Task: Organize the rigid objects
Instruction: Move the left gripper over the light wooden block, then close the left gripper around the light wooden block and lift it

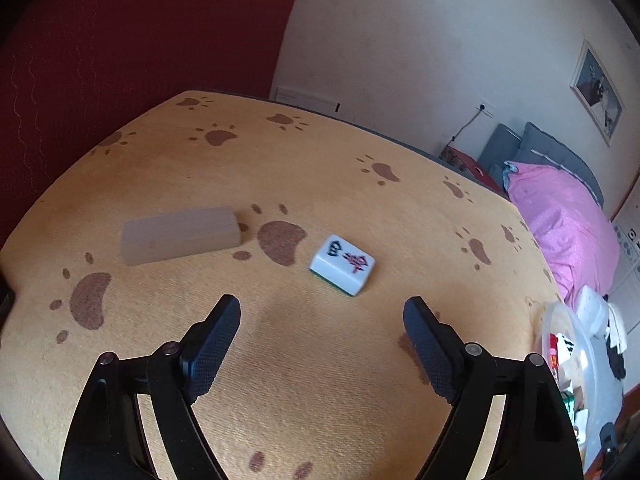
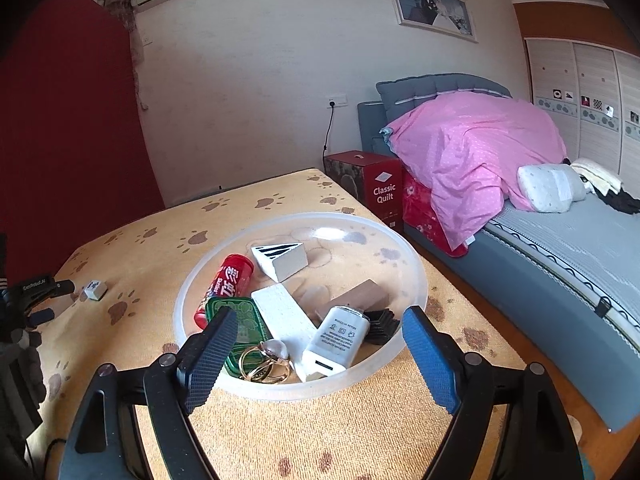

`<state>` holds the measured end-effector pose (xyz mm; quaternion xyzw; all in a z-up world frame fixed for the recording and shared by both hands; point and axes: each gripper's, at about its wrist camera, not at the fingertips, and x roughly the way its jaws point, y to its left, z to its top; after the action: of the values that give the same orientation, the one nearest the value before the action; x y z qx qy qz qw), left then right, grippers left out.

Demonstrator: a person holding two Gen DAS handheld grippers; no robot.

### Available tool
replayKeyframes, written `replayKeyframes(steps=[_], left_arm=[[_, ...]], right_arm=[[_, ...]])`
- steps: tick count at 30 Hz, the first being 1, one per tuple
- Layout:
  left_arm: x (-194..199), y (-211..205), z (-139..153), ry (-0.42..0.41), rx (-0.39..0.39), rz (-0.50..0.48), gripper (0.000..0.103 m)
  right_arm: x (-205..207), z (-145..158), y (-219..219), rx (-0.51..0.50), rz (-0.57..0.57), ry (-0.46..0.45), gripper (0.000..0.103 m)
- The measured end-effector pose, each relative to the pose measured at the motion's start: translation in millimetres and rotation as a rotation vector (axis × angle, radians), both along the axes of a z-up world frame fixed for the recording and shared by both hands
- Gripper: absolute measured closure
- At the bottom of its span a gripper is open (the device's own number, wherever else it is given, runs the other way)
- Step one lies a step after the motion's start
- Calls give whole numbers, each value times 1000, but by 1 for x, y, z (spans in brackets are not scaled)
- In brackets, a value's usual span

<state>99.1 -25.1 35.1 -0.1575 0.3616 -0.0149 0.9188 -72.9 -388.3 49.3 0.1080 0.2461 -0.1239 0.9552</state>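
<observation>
A white mahjong tile [image 1: 343, 263] with a green back lies face up on the orange paw-print cloth, just ahead of my open, empty left gripper [image 1: 322, 312]. A translucent grey block [image 1: 181, 233] lies to its left. My right gripper [image 2: 316, 328] is open and empty above the near rim of a clear plastic bowl [image 2: 416, 276]. The bowl holds a red can [image 2: 228, 282], a green tin [image 2: 240, 328], a white charger [image 2: 336, 340], white blocks, a brown block, a black piece and gold rings. The tile also shows in the right wrist view [image 2: 95, 289], beside the left gripper.
The table's right edge drops to a wooden floor. A bed [image 2: 560, 248] with a pink quilt [image 2: 472, 152] stands to the right. A red box [image 2: 366, 184] sits at the bed's head. A dark red wall [image 1: 120, 40] is at the left.
</observation>
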Motion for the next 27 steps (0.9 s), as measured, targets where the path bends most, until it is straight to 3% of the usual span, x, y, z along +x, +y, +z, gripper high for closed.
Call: replayKeyframes(steps=[14, 19, 27], left_arm=[[23, 65, -4, 28, 110, 201, 7], [36, 70, -7, 30, 148, 218, 3], [58, 70, -20, 86, 140, 189, 2]], right_arm=[[2, 3, 22, -14, 50, 0, 15], [3, 3, 28, -16, 59, 5, 15], [9, 2, 42, -29, 85, 26, 15]])
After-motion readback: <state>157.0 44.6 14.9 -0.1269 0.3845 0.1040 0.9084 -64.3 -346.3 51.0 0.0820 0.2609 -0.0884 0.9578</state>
